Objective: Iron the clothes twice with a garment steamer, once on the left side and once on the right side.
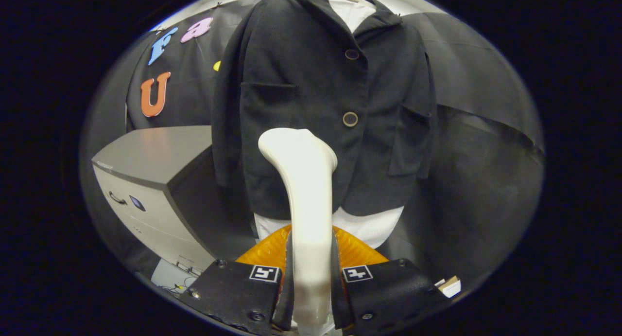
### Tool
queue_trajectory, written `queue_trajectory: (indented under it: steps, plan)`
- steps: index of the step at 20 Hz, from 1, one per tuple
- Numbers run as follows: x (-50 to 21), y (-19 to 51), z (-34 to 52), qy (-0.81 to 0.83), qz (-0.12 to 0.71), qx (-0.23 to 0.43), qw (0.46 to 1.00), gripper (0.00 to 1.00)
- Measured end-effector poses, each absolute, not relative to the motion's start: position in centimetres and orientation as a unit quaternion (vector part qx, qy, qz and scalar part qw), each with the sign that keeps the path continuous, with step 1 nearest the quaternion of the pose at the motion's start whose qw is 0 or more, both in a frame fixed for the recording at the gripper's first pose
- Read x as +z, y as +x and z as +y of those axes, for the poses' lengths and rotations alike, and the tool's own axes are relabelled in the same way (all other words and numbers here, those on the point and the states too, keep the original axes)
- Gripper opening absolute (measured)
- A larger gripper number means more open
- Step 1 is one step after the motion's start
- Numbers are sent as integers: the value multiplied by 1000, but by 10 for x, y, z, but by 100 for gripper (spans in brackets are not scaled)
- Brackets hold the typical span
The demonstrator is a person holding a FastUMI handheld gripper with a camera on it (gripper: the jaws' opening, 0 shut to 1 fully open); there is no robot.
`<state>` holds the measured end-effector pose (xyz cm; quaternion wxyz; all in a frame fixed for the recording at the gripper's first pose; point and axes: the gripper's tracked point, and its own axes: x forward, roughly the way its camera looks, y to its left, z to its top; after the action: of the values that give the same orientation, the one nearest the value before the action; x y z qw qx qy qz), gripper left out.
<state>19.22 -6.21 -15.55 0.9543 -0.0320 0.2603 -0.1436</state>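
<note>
A black jacket [311, 97] with two buttons hangs upright over a white shirt [374, 226], straight ahead of me. My gripper [311, 273] is shut on the handle of a cream-white garment steamer [306, 190], both fingers pressing its sides. The steamer rises from between the fingers and its head sits in front of the jacket's lower front, just left of the button line and below the lower button [350, 118]. I cannot tell whether the head touches the cloth. An orange ribbed part [357, 251] shows behind the handle.
A grey cabinet [150, 180] with a handle stands to the left of the jacket, close to its sleeve. Black cloth walls the booth behind and to the right. A small cardboard piece [449, 286] lies low on the right, beside the gripper.
</note>
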Motion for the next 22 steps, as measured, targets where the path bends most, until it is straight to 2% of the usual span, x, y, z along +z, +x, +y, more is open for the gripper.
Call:
queue_trajectory:
  steps: [15, 19, 22]
  plan:
    - [-262, 164, -66, -24, 359, -174, 917, 34]
    - [-259, 158, -63, -14, 353, -189, 916, 34]
    - [-228, 152, -59, -2, 328, -197, 924, 34]
